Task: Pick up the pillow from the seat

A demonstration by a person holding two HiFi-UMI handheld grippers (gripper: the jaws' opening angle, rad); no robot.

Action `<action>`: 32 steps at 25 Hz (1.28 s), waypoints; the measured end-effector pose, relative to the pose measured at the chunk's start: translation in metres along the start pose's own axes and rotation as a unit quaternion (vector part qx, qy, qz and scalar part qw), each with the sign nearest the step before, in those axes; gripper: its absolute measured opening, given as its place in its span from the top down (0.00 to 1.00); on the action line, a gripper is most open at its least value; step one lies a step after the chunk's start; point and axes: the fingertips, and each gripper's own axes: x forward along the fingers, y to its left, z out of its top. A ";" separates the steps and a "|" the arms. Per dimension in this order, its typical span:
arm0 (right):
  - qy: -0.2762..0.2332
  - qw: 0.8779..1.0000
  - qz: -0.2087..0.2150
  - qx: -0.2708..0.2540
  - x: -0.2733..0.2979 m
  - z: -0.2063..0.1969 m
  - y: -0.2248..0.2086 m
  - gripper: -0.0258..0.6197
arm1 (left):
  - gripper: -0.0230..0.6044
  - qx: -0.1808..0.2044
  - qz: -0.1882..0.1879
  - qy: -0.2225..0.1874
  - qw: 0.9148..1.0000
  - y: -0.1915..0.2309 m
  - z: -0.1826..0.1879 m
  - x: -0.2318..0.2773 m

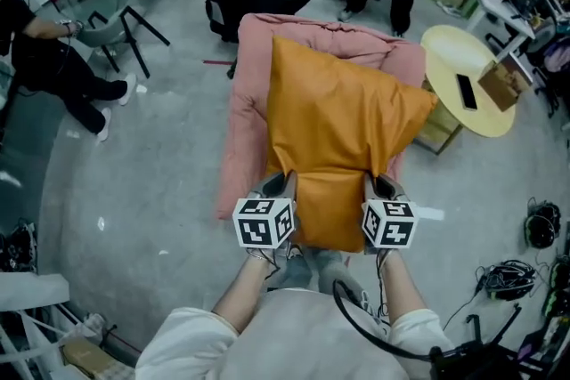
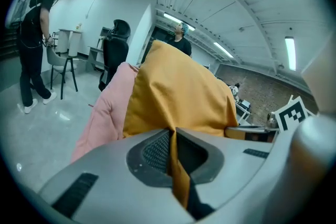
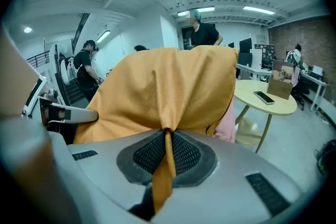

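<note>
- The orange pillow (image 1: 343, 138) hangs tilted over the pink seat cushion (image 1: 242, 129).
- The left gripper (image 1: 278, 184) and right gripper (image 1: 379, 186) each pinch its near-edge fabric.
- It looks soft, light and floppy; edge pinches suit it.

- Pillow (image 1: 343, 138): orange woven cloth, faint sheen, creased.
- Seat (image 1: 245, 120): soft pink cloth, matt, quilted.
- Left gripper (image 2: 172, 132) and right gripper (image 3: 167, 134): smooth matt grey plastic, with pads (image 3: 184, 153) of rough black mesh texture.
- Table (image 1: 441, 49), far right: smooth pale-yellow top.
- Floor (image 1: 151, 173): grey, smooth, slightly glossy.
</note>
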 end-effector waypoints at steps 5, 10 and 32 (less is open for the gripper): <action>-0.012 0.999 -0.035 0.016 -0.036 -0.006 -0.018 0.89 | 0.94 0.023 -0.039 0.012 0.999 -0.033 -0.002 -0.003; -0.022 0.997 -0.064 0.039 -0.064 -0.017 -0.051 0.90 | 0.94 0.056 -0.076 0.034 0.995 -0.074 -0.008 0.008; -0.034 0.988 -0.118 0.098 -0.207 -0.093 -0.265 0.90 | 0.94 0.111 -0.123 0.071 0.984 -0.315 -0.093 0.069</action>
